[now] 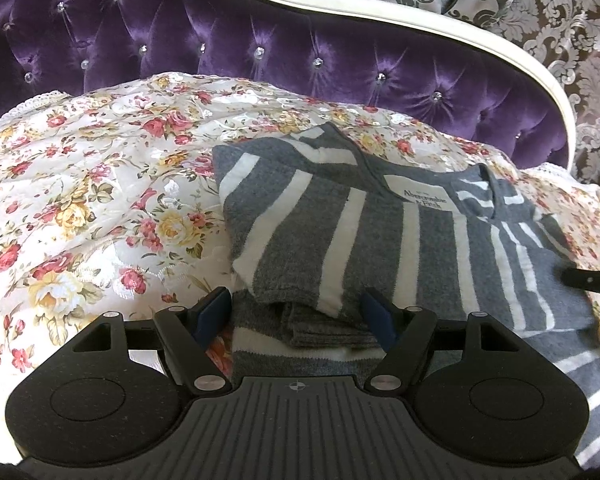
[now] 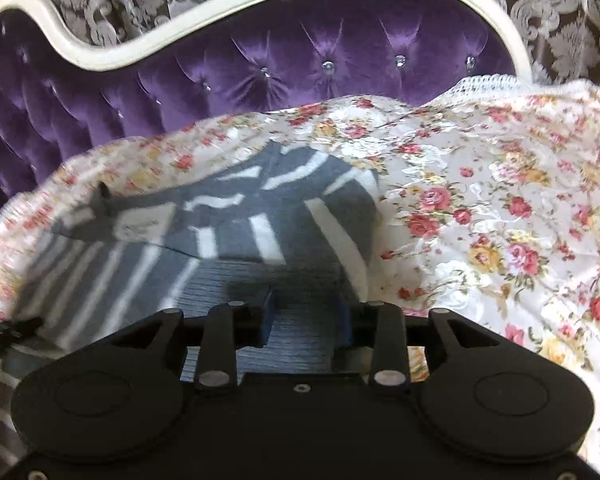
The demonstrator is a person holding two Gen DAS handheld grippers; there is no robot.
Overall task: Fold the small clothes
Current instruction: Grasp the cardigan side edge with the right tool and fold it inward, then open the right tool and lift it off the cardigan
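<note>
The striped sweater (image 1: 380, 232) lay on the floral bedspread (image 1: 80, 200), in front of the purple tufted headboard (image 1: 220, 52). In the left wrist view it was seen partly folded: a grey-and-white panel was turned over the body, the neck label faced up, and several layers were stacked at the near edge.

The left hand-held gripper (image 1: 296, 316) stood with its jaws wide apart on either side of that stacked near edge. The blue pads (image 1: 210, 312) were beside the layers and did not appear to press on them; nothing was clamped. At the far right of the same view, the black tip of the other tool reached in over the sweater's right part.

In the right wrist view, which was blurred, the sweater (image 2: 228, 216) stretched from the left edge to the middle of the bedspread (image 2: 480, 208). The right hand-held gripper (image 2: 306, 320) hung low over the grey cloth with its jaws partly apart. Cloth lay beneath and between them, but no grip was evident.

Judgement: one fold was laid and the cloth let go; the task was partway through. The next move called for a fresh hold on the near edge or the unfolded right part, taking all layers together so that the stack would not slip.
</note>
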